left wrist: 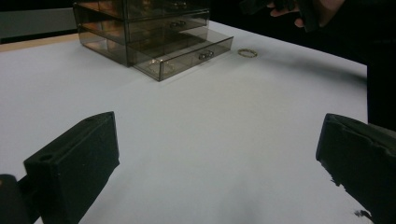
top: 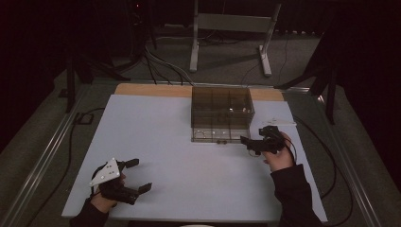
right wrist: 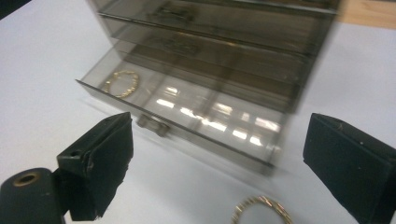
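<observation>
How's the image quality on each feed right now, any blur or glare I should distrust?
High view: dim, dark surroundings, small items hard to read. Right gripper view: the drawer box is smeared by motion blur, with glare patches on the open bottom drawer; bracelet inside still legible. Left gripper view: sharp, evenly lit table.

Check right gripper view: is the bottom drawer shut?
No, the bottom drawer is pulled out, with a gold ring lying inside it.
</observation>
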